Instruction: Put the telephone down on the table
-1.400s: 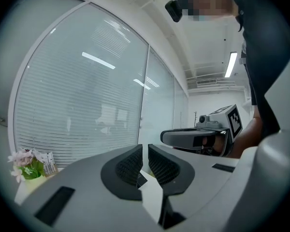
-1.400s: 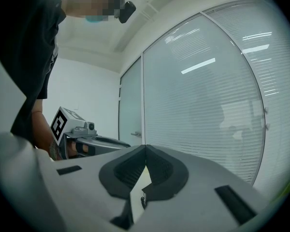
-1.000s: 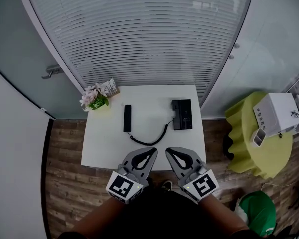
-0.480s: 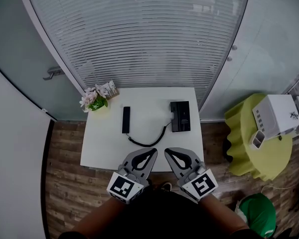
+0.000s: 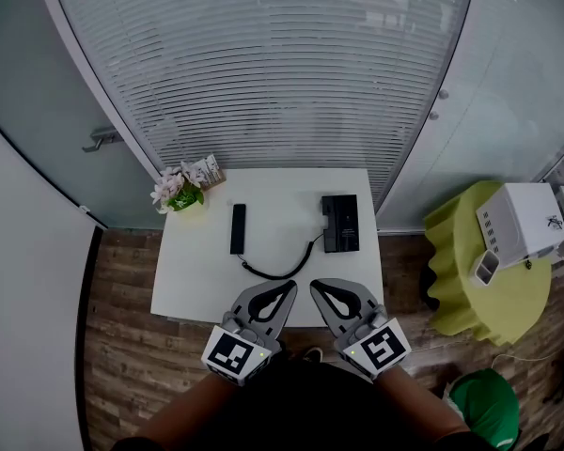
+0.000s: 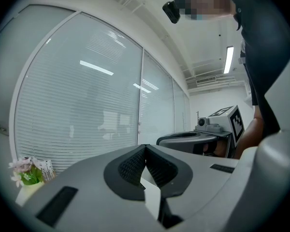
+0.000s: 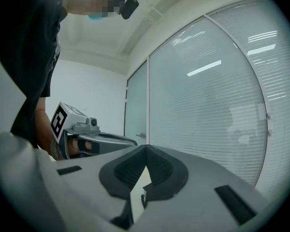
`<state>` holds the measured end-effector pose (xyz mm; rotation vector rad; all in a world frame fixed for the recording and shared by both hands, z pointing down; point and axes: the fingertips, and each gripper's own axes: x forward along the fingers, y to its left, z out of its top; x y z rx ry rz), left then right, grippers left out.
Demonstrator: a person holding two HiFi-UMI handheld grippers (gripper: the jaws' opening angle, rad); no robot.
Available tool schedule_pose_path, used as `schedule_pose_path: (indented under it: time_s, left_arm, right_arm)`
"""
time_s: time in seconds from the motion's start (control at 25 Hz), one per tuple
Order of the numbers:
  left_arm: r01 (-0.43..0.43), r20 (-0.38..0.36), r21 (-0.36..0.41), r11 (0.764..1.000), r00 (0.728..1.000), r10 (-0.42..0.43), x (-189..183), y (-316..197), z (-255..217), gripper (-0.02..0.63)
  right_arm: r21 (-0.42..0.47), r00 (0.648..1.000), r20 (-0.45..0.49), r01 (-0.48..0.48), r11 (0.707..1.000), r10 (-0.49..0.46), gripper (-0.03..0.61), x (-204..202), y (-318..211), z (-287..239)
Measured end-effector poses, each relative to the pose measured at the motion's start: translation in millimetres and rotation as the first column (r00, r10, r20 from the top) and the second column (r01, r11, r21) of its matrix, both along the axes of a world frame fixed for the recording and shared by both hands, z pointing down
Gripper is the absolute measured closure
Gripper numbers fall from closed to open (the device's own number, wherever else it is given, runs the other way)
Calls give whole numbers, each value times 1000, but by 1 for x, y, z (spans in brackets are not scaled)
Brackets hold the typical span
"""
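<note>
Nothing has moved since a second ago. Square white table (image 5: 197, 275); at its near edge the left gripper (image 5: 289, 286) and right gripper (image 5: 315, 286) — both clenched, empty. On it lie the boxy black telephone base (image 5: 340, 223), the slim handset (image 5: 238, 227) to its left, and the coiled cord (image 5: 280, 271) joining them.

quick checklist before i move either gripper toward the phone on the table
1. Left gripper empty: ok, jaws shut on nothing.
2. Right gripper empty: ok, jaws shut on nothing.
3. Jaws open for a grasp: not ok, both are shut.
4. Slim black telephone handset resting on the white square table: ok, lying flat, off its cradle.
5. Black rectangular telephone base on the table: ok, to the handset's right.
6. Black coiled cord clear of the grippers: cannot tell, its loop appears close to both tips in the head view.
</note>
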<state>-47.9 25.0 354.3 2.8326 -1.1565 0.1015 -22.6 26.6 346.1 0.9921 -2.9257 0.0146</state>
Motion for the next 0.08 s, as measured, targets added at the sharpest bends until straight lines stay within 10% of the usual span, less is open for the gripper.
schedule_pose_path:
  time_s: [0.08]
  left_arm:
    - [8, 5, 2, 1000, 1000, -8, -2, -1, 1, 604]
  right_arm:
    - [-3, 1000, 2, 0, 1000, 0, 557, -1, -1, 1]
